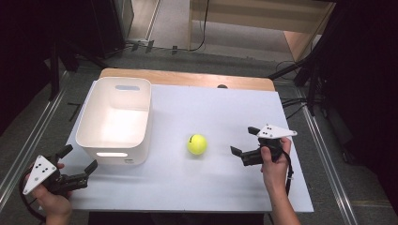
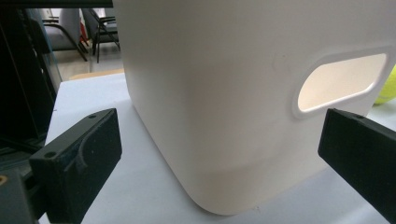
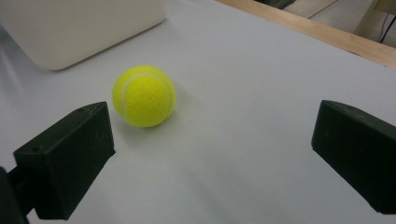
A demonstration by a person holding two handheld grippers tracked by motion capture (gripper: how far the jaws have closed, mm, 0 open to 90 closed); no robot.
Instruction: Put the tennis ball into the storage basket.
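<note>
Facing a yellow tennis ball (image 1: 197, 144) from the right, the right gripper (image 1: 245, 142) is hovering with its jaws spread wide and nothing between them. The ball is resting on the white tabletop (image 1: 225, 187), between that gripper and a white plastic bin (image 1: 115, 123), apart from both. The step in hand looks like the approach for a pick-up, the bin being the likely destination. The next move is calling for the right gripper to be carried forward and down until the ball is sitting between its jaws, then closed gently, since a round ball may roll off at a nudge.

The left gripper (image 1: 79, 163) is waiting near the bin's front corner, likewise released and empty. The left gripper view is showing the bin's handle cut-out (image 2: 343, 81) up close; the right gripper view is revealing the ball's white seam (image 3: 122, 93). The high view alone is laying out how all of these are standing relative to each other.
</note>
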